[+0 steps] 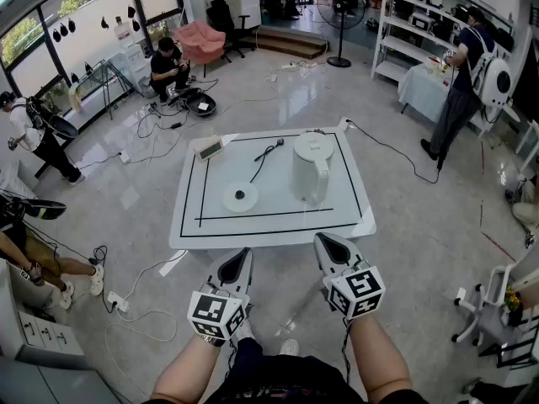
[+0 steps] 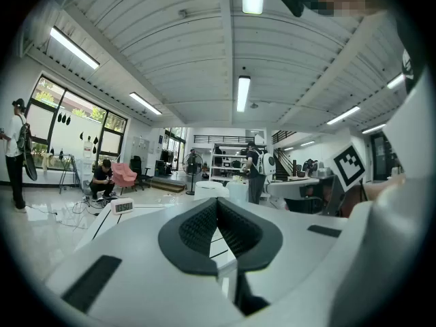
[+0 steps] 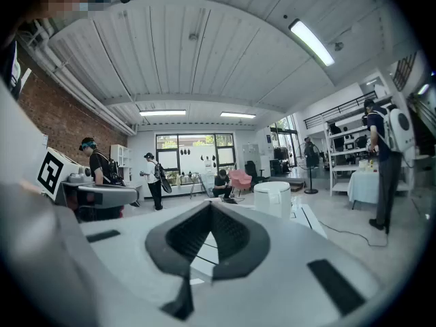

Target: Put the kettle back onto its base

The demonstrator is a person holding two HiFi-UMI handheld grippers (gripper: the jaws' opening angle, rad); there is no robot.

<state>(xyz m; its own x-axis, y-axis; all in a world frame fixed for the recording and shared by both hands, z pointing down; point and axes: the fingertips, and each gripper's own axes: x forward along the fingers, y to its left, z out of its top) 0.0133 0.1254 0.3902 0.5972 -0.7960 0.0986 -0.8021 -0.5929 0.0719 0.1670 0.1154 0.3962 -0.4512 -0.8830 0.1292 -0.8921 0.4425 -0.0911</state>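
Note:
A white kettle (image 1: 312,168) stands upright on the right half of the low white table (image 1: 274,230); it also shows in the right gripper view as the kettle (image 3: 273,198). Its round white base (image 1: 240,197) lies to the left of it, with a black cord running to the back. My left gripper (image 1: 237,264) and right gripper (image 1: 329,249) hover side by side just short of the table's near edge, both shut with nothing between the jaws. In the left gripper view the left gripper (image 2: 218,210) points level across the table; the right gripper (image 3: 210,212) does the same.
A small digital clock (image 1: 209,149) sits at the table's back left. Black tape lines (image 1: 278,215) frame the tabletop. Cables and a power strip (image 1: 118,302) lie on the floor to the left. Several people stand or crouch around the room; a fan (image 1: 340,8) stands at the back.

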